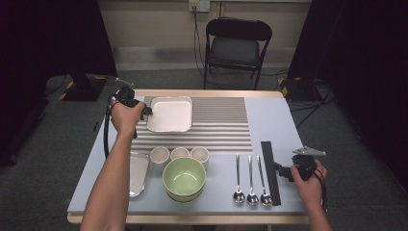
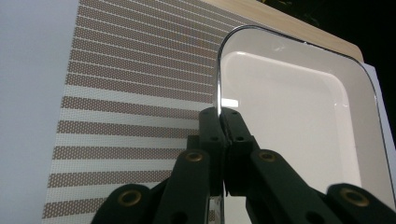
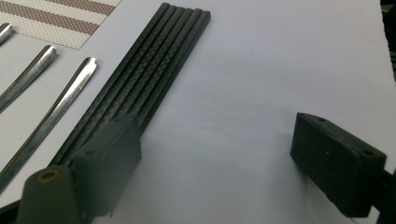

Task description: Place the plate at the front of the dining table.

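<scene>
The white rectangular tray (image 1: 169,114) lay on the striped placemat (image 1: 219,125) at the far left of the worktop (image 1: 274,115). The left tongs (image 2: 219,116) were clamped tight on its near-left rim. The right tongs (image 3: 215,154) stood wide open and empty, low over bare worktop beside the black chopsticks (image 3: 154,60) and spoons (image 1: 251,180).

High view forward-down over the table (image 1: 288,125); tong-mounted views close in (white tray (image 2: 299,121), chopsticks (image 3: 154,60) shared).
</scene>
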`<action>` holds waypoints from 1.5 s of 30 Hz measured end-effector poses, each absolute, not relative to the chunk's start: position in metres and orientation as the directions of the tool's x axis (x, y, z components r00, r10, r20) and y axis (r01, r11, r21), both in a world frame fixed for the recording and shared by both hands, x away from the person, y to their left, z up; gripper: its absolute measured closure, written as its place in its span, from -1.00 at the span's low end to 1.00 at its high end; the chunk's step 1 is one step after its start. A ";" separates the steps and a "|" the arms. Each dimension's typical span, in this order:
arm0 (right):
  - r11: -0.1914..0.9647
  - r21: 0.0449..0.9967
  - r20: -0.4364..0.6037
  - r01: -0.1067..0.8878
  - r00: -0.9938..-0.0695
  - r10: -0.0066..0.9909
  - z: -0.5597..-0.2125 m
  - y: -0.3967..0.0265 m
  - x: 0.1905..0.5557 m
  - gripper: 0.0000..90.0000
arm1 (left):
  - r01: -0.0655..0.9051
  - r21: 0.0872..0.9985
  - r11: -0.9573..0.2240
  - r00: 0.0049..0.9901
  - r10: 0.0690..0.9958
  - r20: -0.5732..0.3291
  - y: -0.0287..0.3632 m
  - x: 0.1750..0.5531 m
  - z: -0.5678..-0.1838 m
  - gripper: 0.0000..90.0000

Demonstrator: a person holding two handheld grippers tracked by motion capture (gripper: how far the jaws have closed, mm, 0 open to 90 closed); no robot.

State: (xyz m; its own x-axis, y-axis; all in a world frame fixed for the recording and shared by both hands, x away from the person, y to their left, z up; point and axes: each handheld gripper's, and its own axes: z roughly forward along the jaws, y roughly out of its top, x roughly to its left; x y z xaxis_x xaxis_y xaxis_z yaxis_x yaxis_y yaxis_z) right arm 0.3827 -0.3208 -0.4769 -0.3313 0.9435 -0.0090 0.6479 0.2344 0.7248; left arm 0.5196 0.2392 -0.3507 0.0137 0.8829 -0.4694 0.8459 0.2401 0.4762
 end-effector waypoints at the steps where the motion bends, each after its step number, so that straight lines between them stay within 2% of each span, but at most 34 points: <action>1: 0.235 0.725 -0.009 0.648 -0.331 0.943 -0.477 -0.321 0.383 -0.67 | 0.846 0.477 0.241 0.017 0.880 -0.474 0.239 0.521 -0.352 0.97; 45: 0.235 0.725 -0.009 0.648 -0.331 0.944 -0.477 -0.321 0.383 -0.67 | 0.855 0.463 0.232 0.009 0.887 -0.462 0.219 0.539 -0.375 0.97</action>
State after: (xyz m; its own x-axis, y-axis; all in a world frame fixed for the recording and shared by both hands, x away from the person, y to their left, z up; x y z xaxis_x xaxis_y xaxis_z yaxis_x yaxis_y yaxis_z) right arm 0.3827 -0.3207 -0.4769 -0.3312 0.9435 -0.0093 0.6478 0.2346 0.7248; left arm 0.5389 0.2192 -0.3748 0.0090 0.8871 -0.4616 0.8552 0.2324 0.4632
